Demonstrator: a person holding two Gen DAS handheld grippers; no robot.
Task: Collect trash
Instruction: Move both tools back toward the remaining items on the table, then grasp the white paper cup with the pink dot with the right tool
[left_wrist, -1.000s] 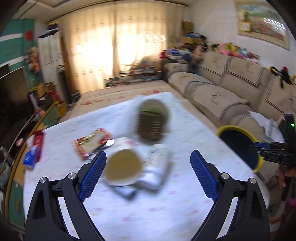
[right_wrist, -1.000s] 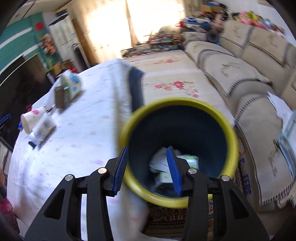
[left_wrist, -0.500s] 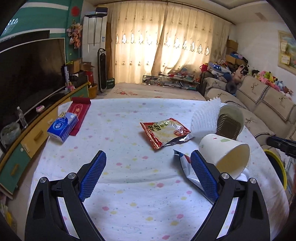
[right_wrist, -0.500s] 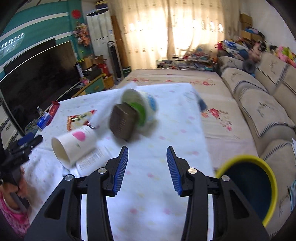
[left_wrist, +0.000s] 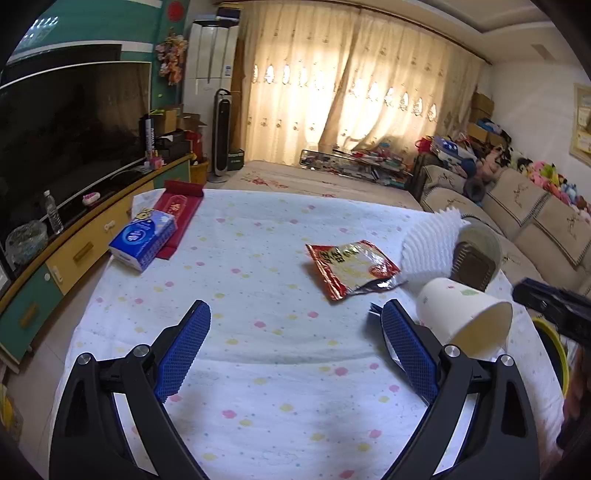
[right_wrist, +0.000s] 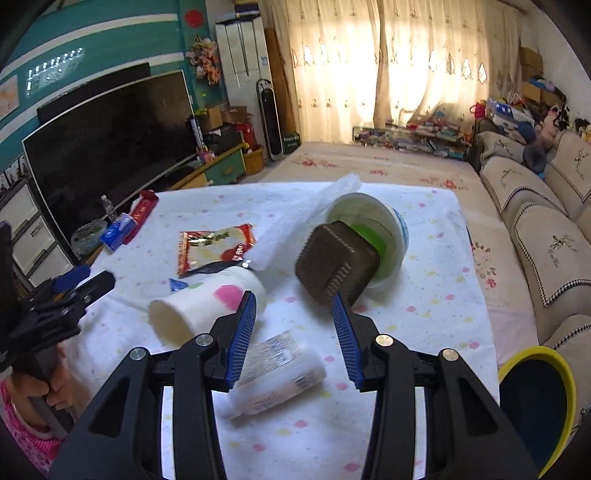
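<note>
A paper cup (right_wrist: 207, 306) lies tipped over near the tabletop's (left_wrist: 258, 369) right edge, a red snack wrapper (left_wrist: 351, 267) just behind it. The yellow-rimmed bin (right_wrist: 539, 406) stands off that edge. Both the left gripper (left_wrist: 295, 354) and the right gripper (right_wrist: 293, 332) hang above the cloth, jaws apart, holding nothing.
</note>
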